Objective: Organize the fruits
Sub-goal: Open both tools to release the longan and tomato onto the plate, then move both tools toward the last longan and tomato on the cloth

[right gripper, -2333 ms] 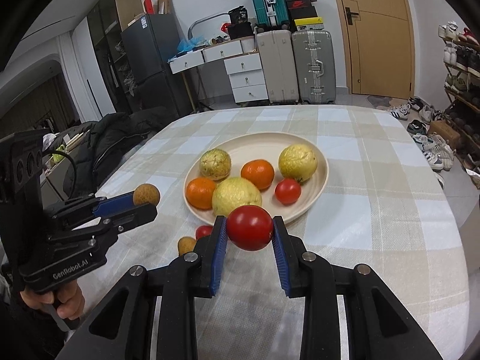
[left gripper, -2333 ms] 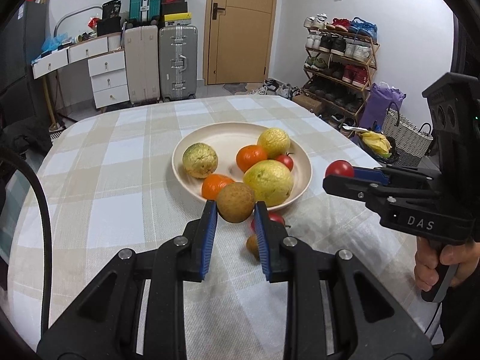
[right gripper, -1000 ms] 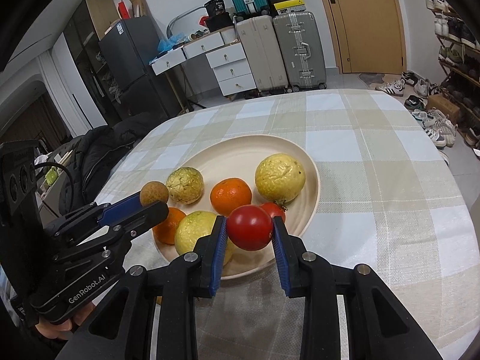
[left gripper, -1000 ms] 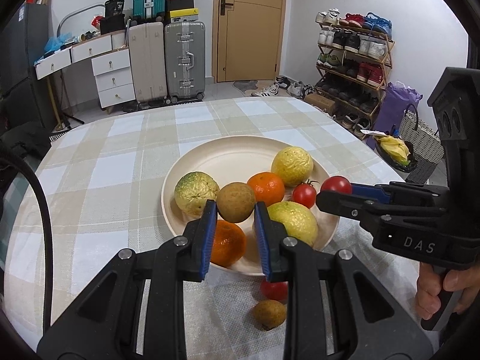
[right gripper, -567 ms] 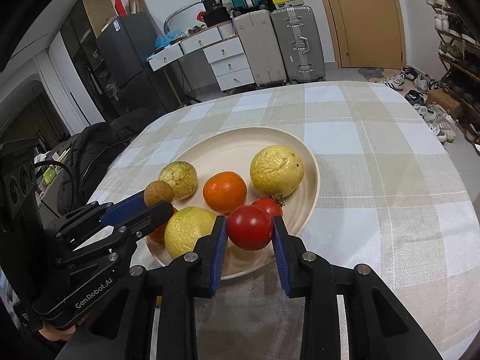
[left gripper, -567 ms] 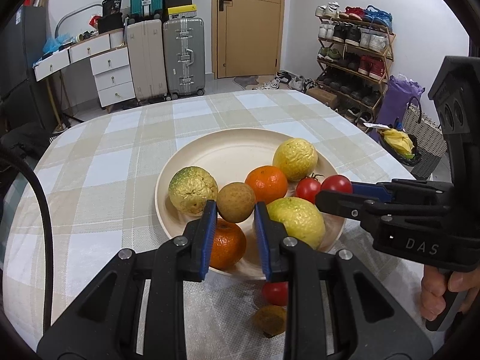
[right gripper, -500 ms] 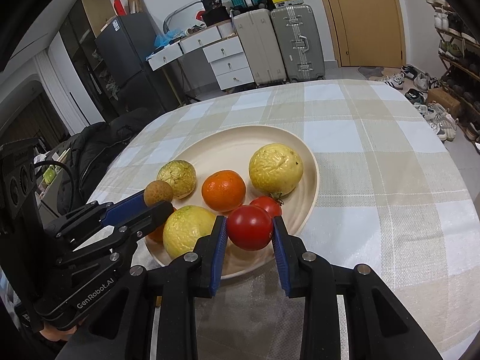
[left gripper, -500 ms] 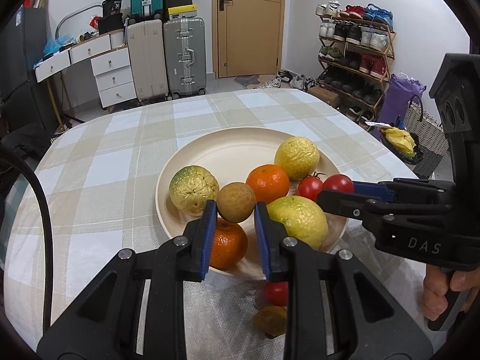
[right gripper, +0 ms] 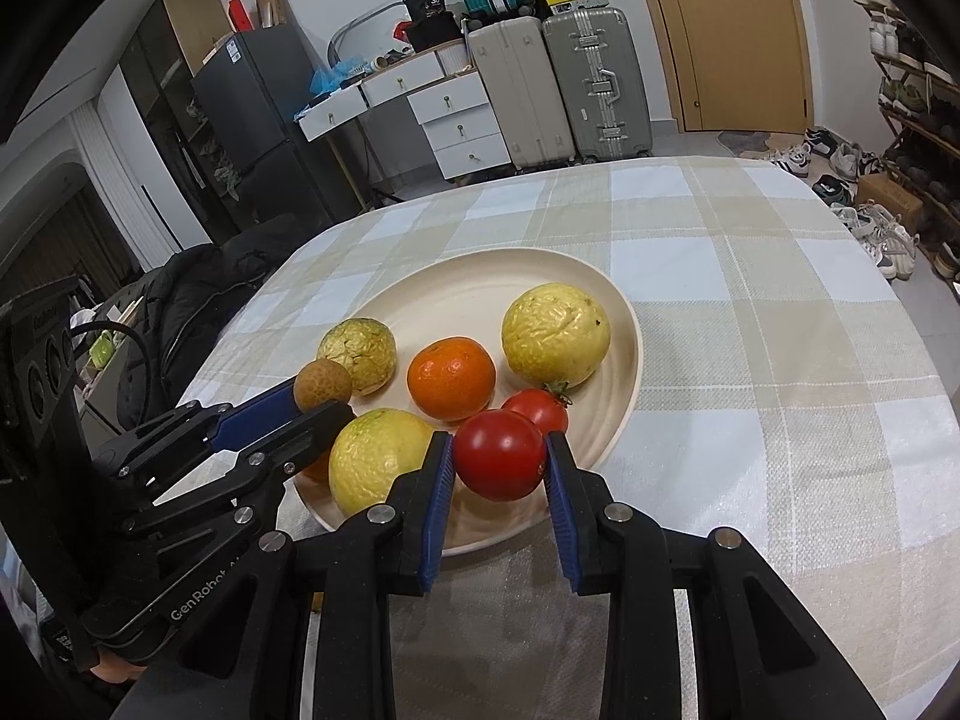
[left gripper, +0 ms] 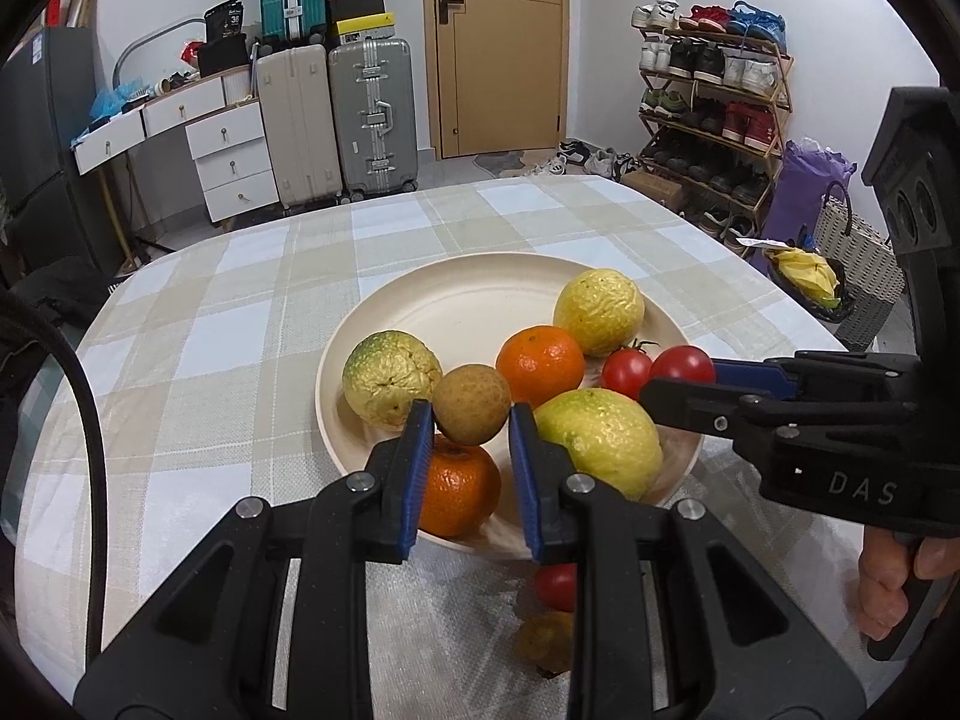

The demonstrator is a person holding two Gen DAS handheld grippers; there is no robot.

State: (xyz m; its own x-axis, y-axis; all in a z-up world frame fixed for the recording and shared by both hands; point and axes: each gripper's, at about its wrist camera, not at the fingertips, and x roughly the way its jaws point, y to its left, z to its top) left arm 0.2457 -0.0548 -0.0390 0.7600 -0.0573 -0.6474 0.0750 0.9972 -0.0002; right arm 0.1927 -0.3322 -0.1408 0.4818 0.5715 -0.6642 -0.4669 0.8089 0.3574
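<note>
A cream plate on the checked tablecloth carries yellow-green citrus fruits, two oranges and a small tomato. My left gripper is shut on a small brown round fruit, held over the plate's near rim above an orange. My right gripper is shut on a red tomato, held just above the plate's near edge beside a yellow-green fruit. A second red tomato and a brown fruit lie on the cloth in front of the plate.
The round table's edge curves away on every side. Behind it stand suitcases, a white drawer unit, a door and a shoe rack. A dark jacket lies beside the table. A hand grips the right tool's handle.
Both grippers, each holding its fruit, have crept slightly closer to the plate; the plate and its fruits look a little larger. Neither grip has changed.
</note>
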